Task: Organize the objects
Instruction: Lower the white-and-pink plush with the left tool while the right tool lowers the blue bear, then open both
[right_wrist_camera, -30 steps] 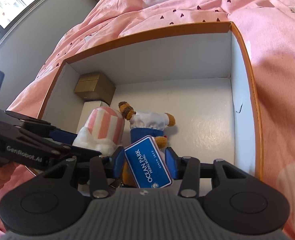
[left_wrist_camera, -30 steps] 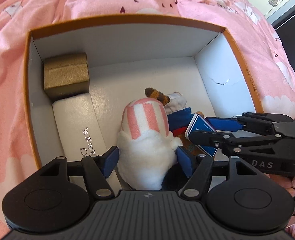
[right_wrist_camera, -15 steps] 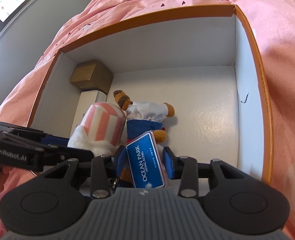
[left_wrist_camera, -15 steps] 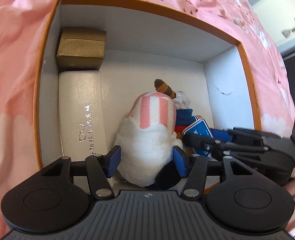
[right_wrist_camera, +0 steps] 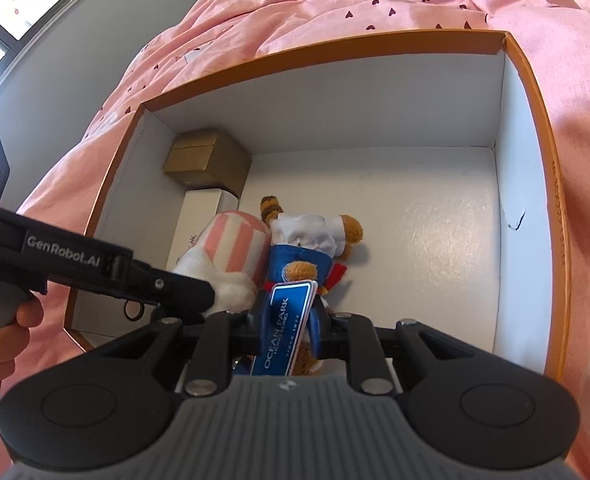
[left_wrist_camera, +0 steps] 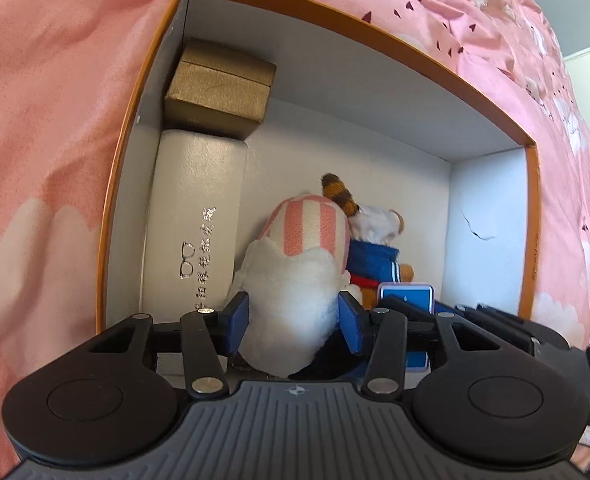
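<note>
An orange-rimmed white box (left_wrist_camera: 491,116) (right_wrist_camera: 533,92) sits on a pink bedspread. My left gripper (left_wrist_camera: 293,318) is shut on a pink-striped white plush (left_wrist_camera: 295,272) and holds it low inside the box; the plush also shows in the right wrist view (right_wrist_camera: 231,256). My right gripper (right_wrist_camera: 285,320) is shut on a blue "Ocean Park" tag (right_wrist_camera: 285,328) tied to a bear plush (right_wrist_camera: 307,248) in a blue outfit, which lies on the box floor. The tag (left_wrist_camera: 407,300) and bear (left_wrist_camera: 371,248) show beside the striped plush.
A gold box (left_wrist_camera: 219,94) (right_wrist_camera: 205,158) sits in the far left corner of the box. A long white case (left_wrist_camera: 195,224) (right_wrist_camera: 199,216) lies along the left wall. The right half of the box floor (right_wrist_camera: 435,240) is bare. Pink bedding (left_wrist_camera: 47,140) surrounds the box.
Both grippers have sunk lower toward the near wall of the box with their plush toys. The blue tag has turned more edge-on between the right fingers.
</note>
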